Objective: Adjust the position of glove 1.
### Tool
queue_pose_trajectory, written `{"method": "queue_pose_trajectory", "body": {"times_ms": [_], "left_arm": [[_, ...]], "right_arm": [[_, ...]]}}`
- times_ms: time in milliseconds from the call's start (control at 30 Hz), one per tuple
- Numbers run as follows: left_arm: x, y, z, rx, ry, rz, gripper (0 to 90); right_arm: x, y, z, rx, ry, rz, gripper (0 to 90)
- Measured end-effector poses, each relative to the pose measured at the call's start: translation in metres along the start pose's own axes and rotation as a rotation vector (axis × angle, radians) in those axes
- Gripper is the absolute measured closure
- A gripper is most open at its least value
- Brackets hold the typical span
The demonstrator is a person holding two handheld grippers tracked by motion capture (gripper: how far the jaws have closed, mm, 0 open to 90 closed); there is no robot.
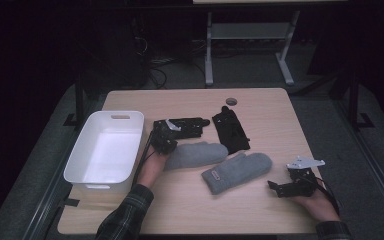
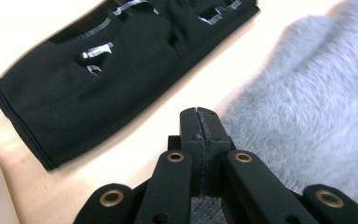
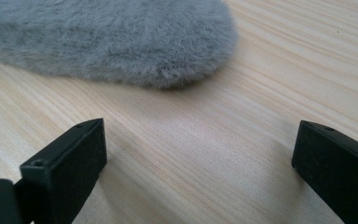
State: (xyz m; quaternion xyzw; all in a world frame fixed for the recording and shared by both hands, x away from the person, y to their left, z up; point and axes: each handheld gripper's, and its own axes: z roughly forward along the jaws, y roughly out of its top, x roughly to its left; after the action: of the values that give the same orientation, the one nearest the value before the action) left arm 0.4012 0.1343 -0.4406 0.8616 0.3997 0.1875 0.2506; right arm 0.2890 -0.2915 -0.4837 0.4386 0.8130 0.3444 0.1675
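the left gripper (image 1: 166, 142) is sitting at the cuff end of a grey fleece mitten (image 1: 196, 154), just right of the white plastic bin (image 1: 105, 177). in the left gripper view its jaws are pressed tight together with a thin fold of grey fabric pinched in the seam between them, so it is gripping the mitten's edge (image 2: 307, 107). the mitten is lying flat near the middle of the wooden table (image 1: 260, 110), its rounded tip pointing toward a second grey mitten (image 1: 237, 171) that lies just beside it, nearer the person. a pair of black gloves (image 1: 231, 129) lies just behind the held mitten, close enough that it could be getting dragged along.

judging by the fluffy pile, the mitten is looking light, soft and floppy; it is likely going to droop from the pinch instead of holding its shape, so the cuff hem is seeming the safest place to be holding, with a lift high enough for the hanging end to be clearing the bin's wall.

the right gripper (image 1: 295, 187) is resting near the table's right front edge with its jaws standing wide apart over bare wood, the second mitten's rounded end (image 3: 121, 42) ahead of it, untouched. open table is lying between the mittens and the front edge.
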Motion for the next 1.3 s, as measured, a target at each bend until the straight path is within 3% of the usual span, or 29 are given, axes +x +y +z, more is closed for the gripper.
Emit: {"method": "queue_pose_trajectory", "body": {"times_ms": [167, 333, 500, 600, 667, 733, 800, 867, 900, 967, 1133, 1300], "left_arm": [[-0.007, -0.014, -0.011, -0.008, -0.031, -0.002, 89.4], [-0.018, -0.026, -0.021, -0.015, -0.091, -0.014, 89.4], [-0.022, -0.03, -0.029, -0.036, -0.119, -0.009, 88.5], [-0.021, -0.025, -0.035, -0.084, -0.154, -0.013, 82.0], [-0.025, -0.019, -0.039, -0.12, -0.19, -0.004, 71.0], [-0.027, -0.014, -0.039, -0.135, -0.225, 0.019, 61.0], [-0.031, -0.009, -0.036, -0.138, -0.257, 0.044, 58.2], [-0.034, -0.006, -0.032, -0.139, -0.293, 0.055, 45.6], [-0.037, -0.005, -0.029, -0.138, -0.303, 0.064, 45.6], [-0.043, -0.002, -0.022, -0.141, -0.323, 0.106, 34.5], [-0.047, 0.0, -0.014, -0.13, -0.345, 0.125, 27.6], [-0.052, -0.001, -0.002, -0.08, -0.349, 0.144, 27.6]], "right_arm": [[0.0, 0.0, 0.0, 0.001, -0.002, 0.001, 2.7], [0.0, 0.0, 0.0, 0.001, -0.002, 0.002, 2.7], [0.0, 0.0, 0.0, 0.002, -0.002, 0.003, 2.7], [0.001, 0.0, 0.0, 0.002, -0.002, 0.003, 2.7], [0.001, 0.0, 0.0, 0.002, -0.002, 0.003, 2.7], [0.001, 0.0, 0.0, 0.002, -0.002, 0.003, 2.7], [0.001, 0.0, 0.0, 0.002, -0.002, 0.002, 2.7], [0.001, 0.0, 0.0, 0.002, -0.002, 0.002, 2.7], [0.001, 0.0, 0.0, 0.002, -0.002, 0.002, 2.7], [0.001, 0.0, 0.0, 0.002, -0.002, 0.002, 2.7], [0.0, 0.0, 0.0, 0.002, -0.002, 0.002, 2.7], [0.001, 0.0, 0.0, 0.001, -0.001, 0.002, 2.7]]}}
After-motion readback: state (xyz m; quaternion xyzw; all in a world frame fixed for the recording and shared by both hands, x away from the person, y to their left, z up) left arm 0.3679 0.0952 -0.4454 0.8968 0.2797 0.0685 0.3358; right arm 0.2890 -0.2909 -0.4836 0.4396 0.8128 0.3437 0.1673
